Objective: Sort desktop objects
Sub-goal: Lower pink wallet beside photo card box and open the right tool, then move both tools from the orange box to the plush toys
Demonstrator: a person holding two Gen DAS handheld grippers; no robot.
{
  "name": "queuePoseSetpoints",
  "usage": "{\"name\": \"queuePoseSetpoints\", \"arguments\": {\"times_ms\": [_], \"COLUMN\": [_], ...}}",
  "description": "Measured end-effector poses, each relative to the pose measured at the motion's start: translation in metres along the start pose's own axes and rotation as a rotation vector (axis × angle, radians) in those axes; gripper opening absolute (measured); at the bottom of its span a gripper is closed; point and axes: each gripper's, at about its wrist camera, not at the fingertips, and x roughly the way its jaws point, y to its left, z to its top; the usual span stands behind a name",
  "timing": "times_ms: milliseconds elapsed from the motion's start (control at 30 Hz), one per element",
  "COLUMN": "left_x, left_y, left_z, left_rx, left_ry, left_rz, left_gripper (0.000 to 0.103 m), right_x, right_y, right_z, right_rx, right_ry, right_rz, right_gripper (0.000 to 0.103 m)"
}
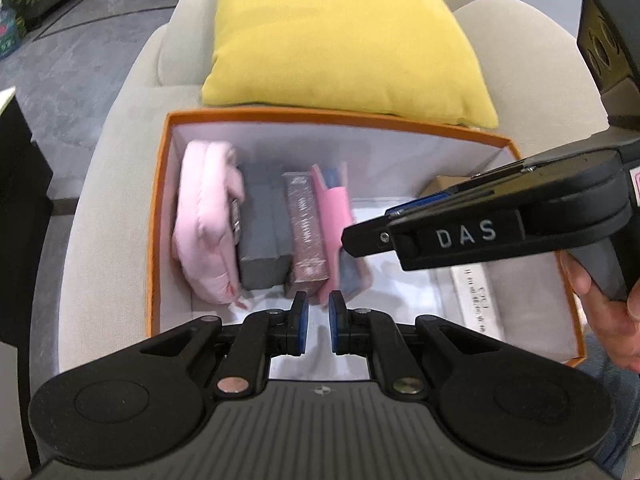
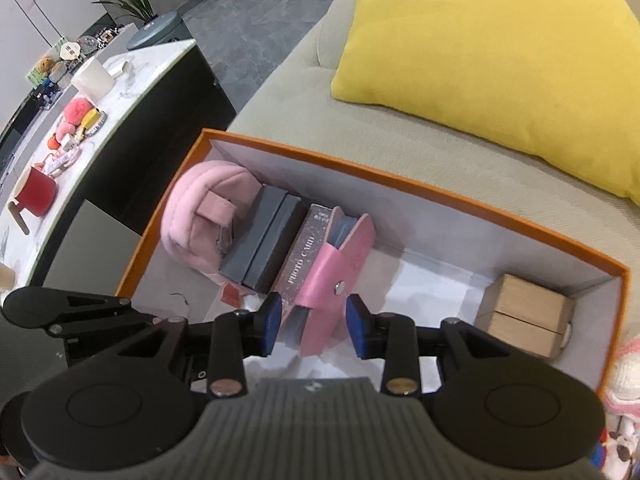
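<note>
An orange box point(image 1: 320, 114) point(image 2: 400, 184) with a white inside sits on a beige sofa. Along its left end stand a pink plush pouch point(image 1: 204, 220) point(image 2: 200, 216), a grey case point(image 1: 262, 232) point(image 2: 260, 240), a glittery "PHOTO CARD" box point(image 1: 306, 228) point(image 2: 304, 252) and a pink snap wallet point(image 1: 330, 216) point(image 2: 332, 264). My right gripper point(image 2: 314, 316) point(image 1: 348, 240) reaches into the box. The wallet stands between its blue pads, which sit slightly apart from it. My left gripper point(image 1: 316, 308) hovers shut over the box's near side, with nothing in it.
A small wooden box point(image 2: 524, 316) sits at the box's right end, and a white printed booklet point(image 1: 476, 300) lies on its floor. A yellow pillow point(image 1: 340, 36) point(image 2: 500, 60) lies behind. A marble side table point(image 2: 132, 76) with a red mug and trinkets stands to the left.
</note>
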Motion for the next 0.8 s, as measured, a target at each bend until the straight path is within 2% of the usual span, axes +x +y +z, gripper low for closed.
{"name": "queuePoseSetpoints", "arguments": {"times_ms": [233, 433, 533, 667, 800], "left_x": [-0.023, -0.032, -0.022, -0.002, 0.023], "left_y": [-0.043, -0.098, -0.131, -0.176, -0.214], "left_z": [0.014, 0.028, 0.032, 0.031, 0.026], "left_rx": [0.113, 0.226, 0.297, 0.38, 0.45], "left_ry": [-0.058, -0.082, -0.064, -0.006, 0.048], "left_rz": [-0.02, -0.135, -0.191, -0.252, -0.264], "left_gripper": [0.01, 0.017, 0.017, 0.018, 0.024], "right_x": [-0.063, -0.129, -0.149, -0.156, -0.148], "right_y": [-0.025, -0.079, -0.11, -0.148, -0.177], "right_z": [-0.021, -0.05, -0.069, -0.1, -0.132], "right_rx": [-0.005, 0.035, 0.065, 0.097, 0.081], "right_ry": [-0.066, -0.09, -0.071, -0.011, 0.058], "right_rz": [-0.011, -0.088, -0.151, -0.226, -0.255], "right_gripper": [0.037, 0.037, 0.038, 0.037, 0.037]}}
